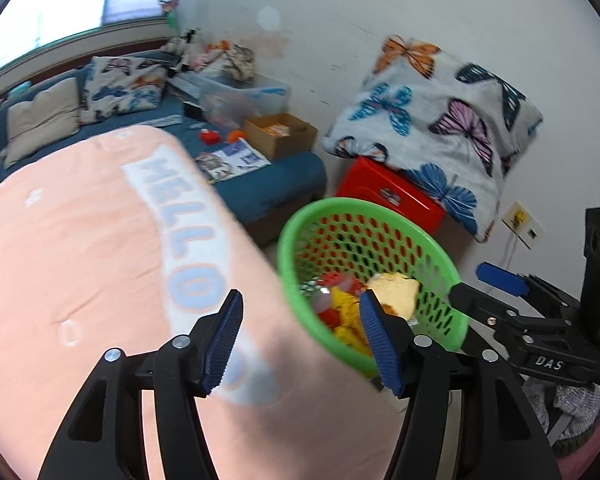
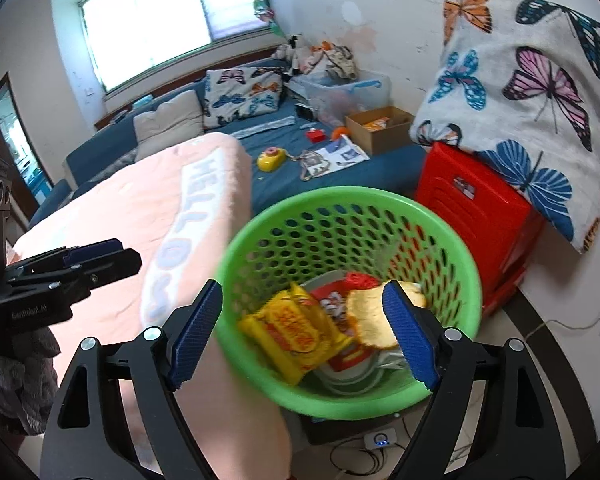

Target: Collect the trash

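A green perforated basket (image 1: 340, 202) (image 2: 340, 192) stands beside the pink quilt. Inside lie a yellow wrapper (image 2: 296, 328) (image 1: 348, 308), a red packet (image 2: 336, 300) and a tan round piece (image 2: 370, 320) (image 1: 396, 292). My left gripper (image 1: 302, 344) is open with nothing between its pads, over the quilt's edge and the basket's near rim. My right gripper (image 2: 302, 336) is open too, spread over the basket's near side. The tan piece lies right by its right pad, and I cannot tell whether they touch. Each gripper shows in the other's view, the right gripper (image 1: 470, 282) close by the basket's rim and the left gripper (image 2: 130, 252) over the quilt.
A pink quilt (image 1: 80, 260) (image 2: 120, 208) lettered HELLO fills the left. Behind the basket stands a red plastic stool (image 2: 480, 216) under a butterfly blanket (image 2: 540, 80). A blue sofa (image 2: 380, 168) carries a cardboard box (image 2: 380, 128), pillows and clutter. A small device with cables (image 2: 380, 438) lies on the floor.
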The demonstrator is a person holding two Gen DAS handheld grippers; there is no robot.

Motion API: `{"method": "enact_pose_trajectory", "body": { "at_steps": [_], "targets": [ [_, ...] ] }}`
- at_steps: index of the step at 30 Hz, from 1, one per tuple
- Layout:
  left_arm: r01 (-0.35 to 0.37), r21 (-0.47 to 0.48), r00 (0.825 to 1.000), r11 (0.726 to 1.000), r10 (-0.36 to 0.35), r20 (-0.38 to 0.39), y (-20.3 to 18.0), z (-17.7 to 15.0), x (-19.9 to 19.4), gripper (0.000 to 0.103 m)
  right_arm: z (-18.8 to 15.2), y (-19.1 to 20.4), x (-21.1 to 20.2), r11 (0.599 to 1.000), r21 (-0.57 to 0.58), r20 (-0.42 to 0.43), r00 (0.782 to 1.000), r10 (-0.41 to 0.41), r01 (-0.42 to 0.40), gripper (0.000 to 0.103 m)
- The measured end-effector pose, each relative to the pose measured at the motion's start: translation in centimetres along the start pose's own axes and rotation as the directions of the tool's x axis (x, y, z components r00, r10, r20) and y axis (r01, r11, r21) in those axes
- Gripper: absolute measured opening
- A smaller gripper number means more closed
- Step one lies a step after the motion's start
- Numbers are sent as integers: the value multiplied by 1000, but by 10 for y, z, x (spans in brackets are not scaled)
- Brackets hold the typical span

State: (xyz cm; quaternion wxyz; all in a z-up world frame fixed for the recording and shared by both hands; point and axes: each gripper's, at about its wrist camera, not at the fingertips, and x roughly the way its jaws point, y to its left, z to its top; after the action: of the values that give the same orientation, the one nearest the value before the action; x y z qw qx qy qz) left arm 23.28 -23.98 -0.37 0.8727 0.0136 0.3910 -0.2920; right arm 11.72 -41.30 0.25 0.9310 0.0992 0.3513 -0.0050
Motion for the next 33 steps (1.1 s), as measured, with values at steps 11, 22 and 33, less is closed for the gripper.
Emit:
{"method": "enact_pose_trajectory", "body": {
  "at_steps": [11,22,33],
  "targets": [
    [-157,-116,983,981,167,78,65,-30,-73,83,-2,64,-8,993,-79,13,996,85,-83,90],
    [-306,-195,929,932,337,151,112,-61,-146,94,-5,122,-12,983,-123,33,990,138,-133,91],
    [-394,-258,875,882,446,188,136,-90,-202,96,-13,169,-22,974,-142,46,982,186,-177,96]
  ]
}}
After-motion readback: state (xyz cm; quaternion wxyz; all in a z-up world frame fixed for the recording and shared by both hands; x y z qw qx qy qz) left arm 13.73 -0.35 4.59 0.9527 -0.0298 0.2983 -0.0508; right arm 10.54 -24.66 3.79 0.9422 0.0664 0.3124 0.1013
